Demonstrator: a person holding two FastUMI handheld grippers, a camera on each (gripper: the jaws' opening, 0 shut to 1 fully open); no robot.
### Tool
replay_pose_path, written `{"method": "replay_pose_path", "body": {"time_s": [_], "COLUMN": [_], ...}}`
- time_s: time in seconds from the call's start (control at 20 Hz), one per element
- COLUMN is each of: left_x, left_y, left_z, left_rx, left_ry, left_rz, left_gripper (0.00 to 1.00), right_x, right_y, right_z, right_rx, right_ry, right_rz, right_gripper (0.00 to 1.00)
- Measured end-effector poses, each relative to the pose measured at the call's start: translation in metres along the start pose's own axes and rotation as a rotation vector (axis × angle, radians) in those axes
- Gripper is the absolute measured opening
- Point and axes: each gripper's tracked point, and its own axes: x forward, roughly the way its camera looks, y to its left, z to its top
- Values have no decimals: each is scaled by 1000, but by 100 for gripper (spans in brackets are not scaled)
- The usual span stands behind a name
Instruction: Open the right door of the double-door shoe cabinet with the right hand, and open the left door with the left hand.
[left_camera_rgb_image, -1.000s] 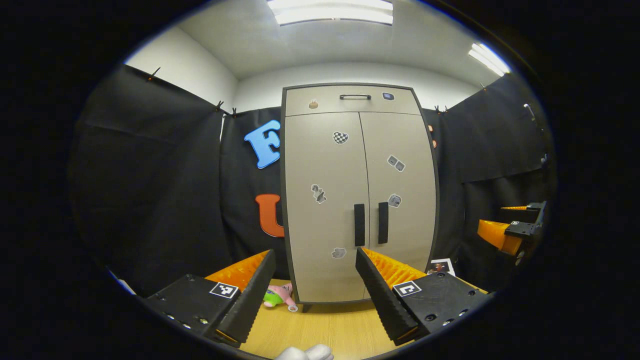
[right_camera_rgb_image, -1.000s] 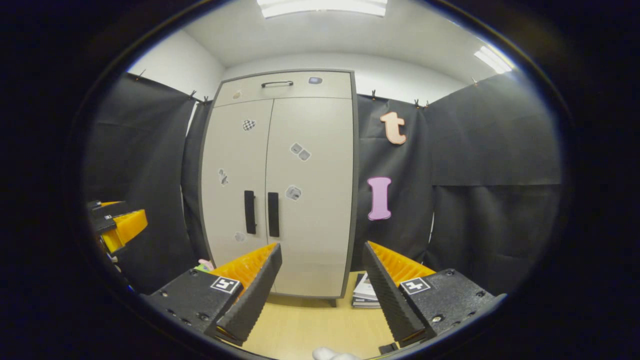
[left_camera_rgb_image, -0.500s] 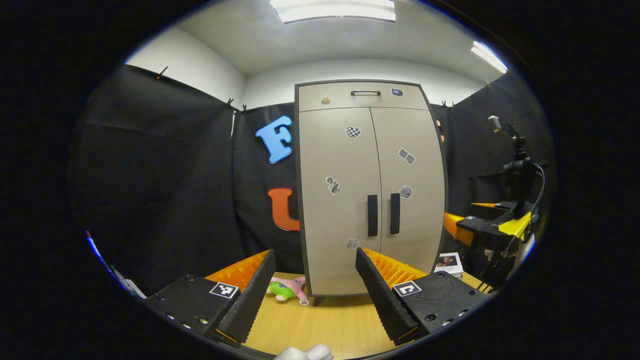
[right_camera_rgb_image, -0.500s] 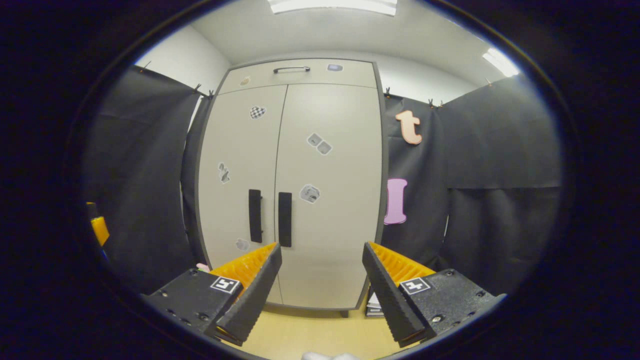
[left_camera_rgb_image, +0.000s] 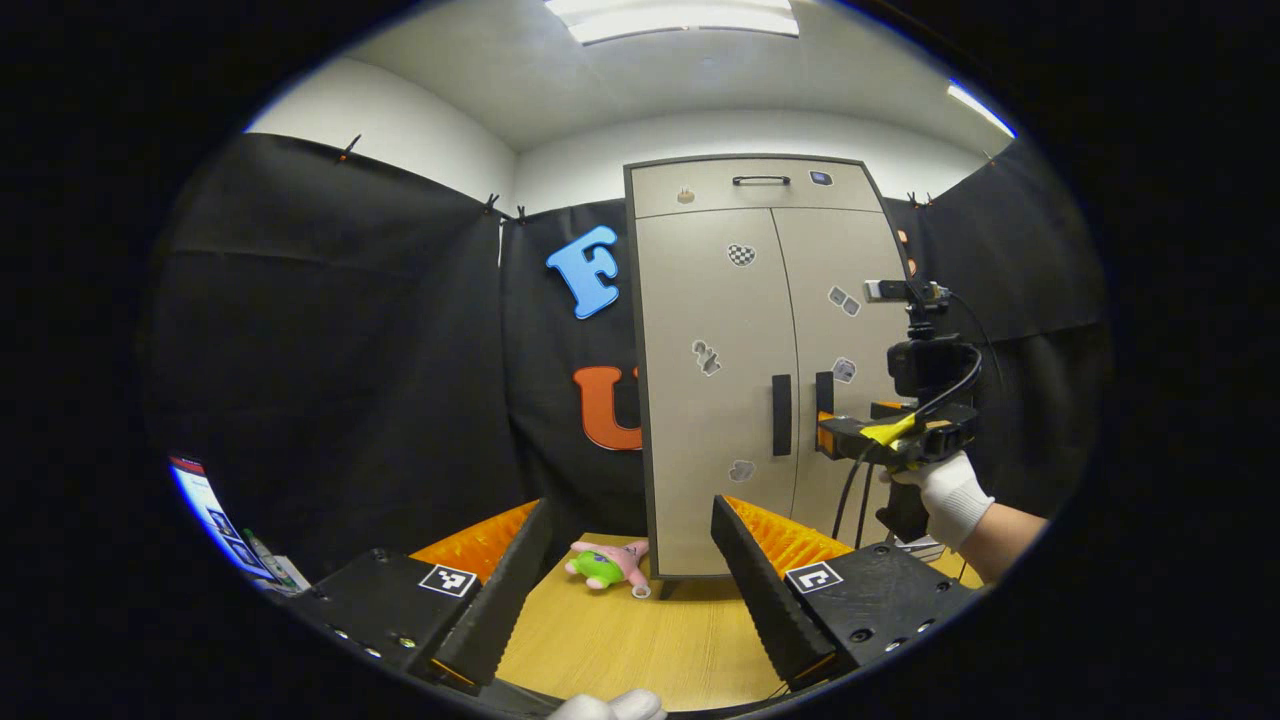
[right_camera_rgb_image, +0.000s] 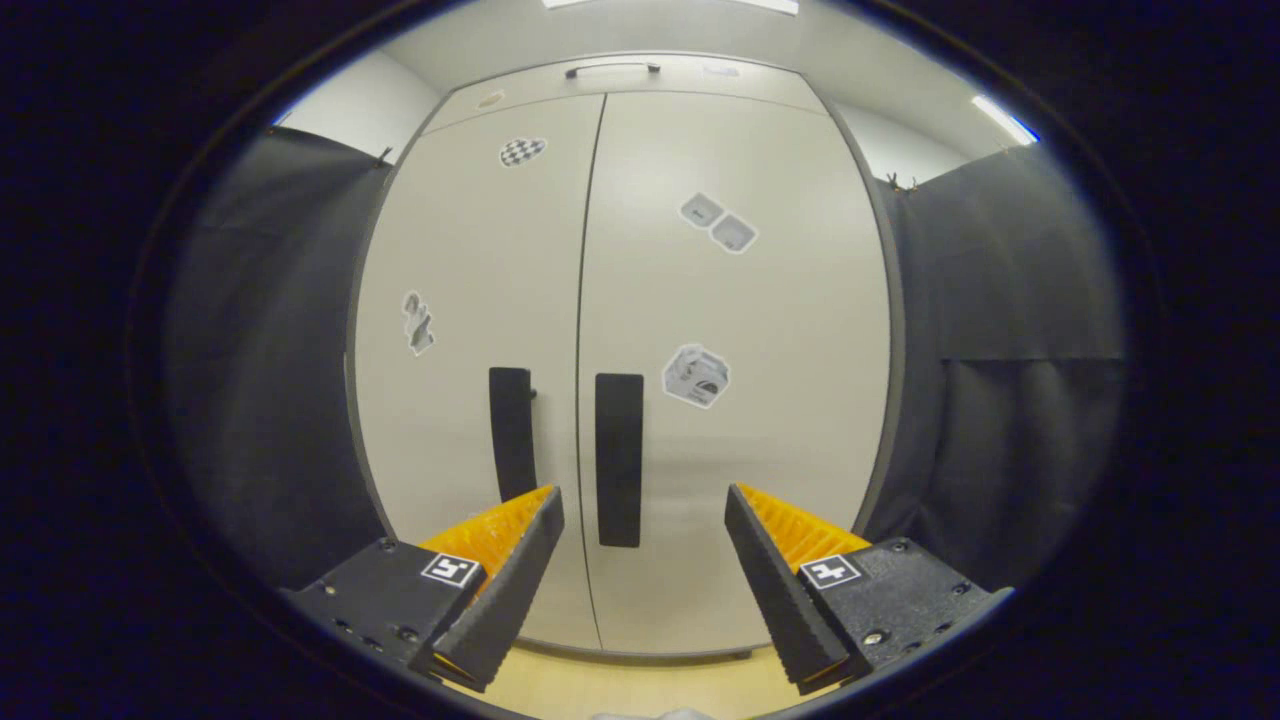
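The shoe cabinet (right_camera_rgb_image: 640, 300) stands close ahead of the right gripper (right_camera_rgb_image: 645, 560), both doors flush and closed; the right door's handle (right_camera_rgb_image: 619, 459) lies just above and between its fingers, which are spread apart and grip nothing; the left door's handle (right_camera_rgb_image: 511, 432) sits just beyond its left finger. In the left gripper view the left gripper (left_camera_rgb_image: 630, 580) hangs well back from the cabinet, fingers apart and empty; ahead on the wooden floor (left_camera_rgb_image: 640, 640) lies a plush toy (left_camera_rgb_image: 608, 564); to its right a gloved hand (left_camera_rgb_image: 950, 497) holds the other gripper up against the right door (left_camera_rgb_image: 835, 340).
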Motion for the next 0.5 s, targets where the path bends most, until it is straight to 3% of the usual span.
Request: {"method": "replay_pose_path", "body": {"time_s": [0.2,0.5], "left_x": [4,11], "left_y": [20,29], "left_z": [-1,4], "left_rx": [12,-2], "left_ry": [3,-3], "left_rz": [69,106], "left_gripper": [96,96], "right_x": [38,61], "right_y": [7,8], "right_z": [1,1], "right_rx": [-2,22], "right_ry": [24,51], "right_rz": [-21,-15], "right_gripper": [99,86]}}
